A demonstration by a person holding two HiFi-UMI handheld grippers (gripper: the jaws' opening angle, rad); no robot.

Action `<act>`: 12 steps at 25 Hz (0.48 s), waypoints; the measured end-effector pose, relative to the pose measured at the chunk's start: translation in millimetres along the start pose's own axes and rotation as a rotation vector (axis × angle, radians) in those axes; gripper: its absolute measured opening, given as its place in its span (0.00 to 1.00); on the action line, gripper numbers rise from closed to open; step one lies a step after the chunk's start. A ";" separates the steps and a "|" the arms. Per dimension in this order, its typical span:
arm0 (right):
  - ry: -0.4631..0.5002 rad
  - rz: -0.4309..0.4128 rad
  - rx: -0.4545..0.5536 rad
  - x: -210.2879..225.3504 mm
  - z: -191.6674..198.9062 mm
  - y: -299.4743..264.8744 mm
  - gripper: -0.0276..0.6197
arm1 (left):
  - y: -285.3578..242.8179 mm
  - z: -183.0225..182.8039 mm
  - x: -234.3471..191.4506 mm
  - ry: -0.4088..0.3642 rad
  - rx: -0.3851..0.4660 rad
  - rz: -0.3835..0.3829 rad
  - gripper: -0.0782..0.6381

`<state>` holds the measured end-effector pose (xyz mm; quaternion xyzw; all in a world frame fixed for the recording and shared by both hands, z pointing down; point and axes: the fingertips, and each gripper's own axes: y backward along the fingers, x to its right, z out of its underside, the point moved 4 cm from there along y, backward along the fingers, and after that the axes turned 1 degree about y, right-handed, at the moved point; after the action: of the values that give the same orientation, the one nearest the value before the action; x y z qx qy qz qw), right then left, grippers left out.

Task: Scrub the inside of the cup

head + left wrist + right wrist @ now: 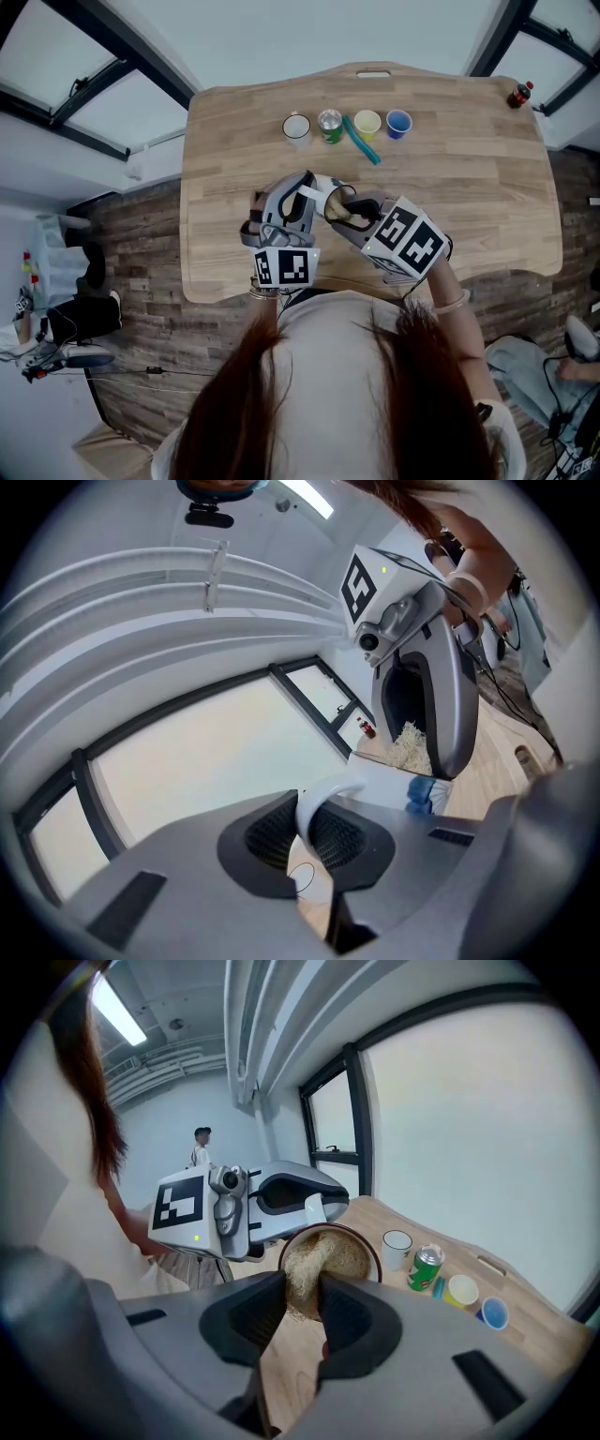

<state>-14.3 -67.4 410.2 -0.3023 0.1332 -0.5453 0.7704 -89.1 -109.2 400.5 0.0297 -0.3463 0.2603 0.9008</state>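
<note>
1. The right tool [302, 1297] is clenched on a beige fibrous scrubber [314, 1260]. Both jaws press its near end, and its far end projects ahead of them.
2. The far end of the scrubber sits inside the mouth of the cup [380, 782] and fills most of the opening. Whether it reaches the bottom cannot be told.
3. The left tool [309, 841] is clenched on the cup's white handle [323, 799]. It holds the cup in the air above the near middle of the bench [469, 178], with the mouth tipped toward the right tool.
4. Step in hand, as judged: the scrub itself, with scrubber and inner wall engaged.
5. Next move, as judged: sweep the scrubber round the inner wall and push it deeper toward the bottom. The left tool must hold firm on the handle, since scrubbing force will tend to twist the cup.
6. Along the far side of the bench stand a white mug [296, 128], a green can [330, 125], a yellow cup [367, 123] and a blue cup [398, 123]. All are well apart from the work.
</note>
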 end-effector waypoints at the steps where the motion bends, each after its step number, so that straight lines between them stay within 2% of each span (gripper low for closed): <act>1: 0.023 0.008 -0.011 -0.7 -0.1 -0.6 0.22 | -0.2 0.7 -0.3 0.001 -0.003 0.002 0.15; 7: 0.175 0.060 -0.072 -3.4 0.6 -2.7 0.22 | -1.1 3.9 -0.7 0.014 -0.017 0.008 0.15; 12: 0.250 0.092 -0.109 -3.6 2.0 -5.3 0.22 | -2.8 6.8 -0.4 0.019 -0.028 0.010 0.15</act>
<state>-18.6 -64.7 414.5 -0.2670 0.2710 -0.5348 0.7544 -92.2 -113.4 405.8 0.0131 -0.3414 0.2602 0.9031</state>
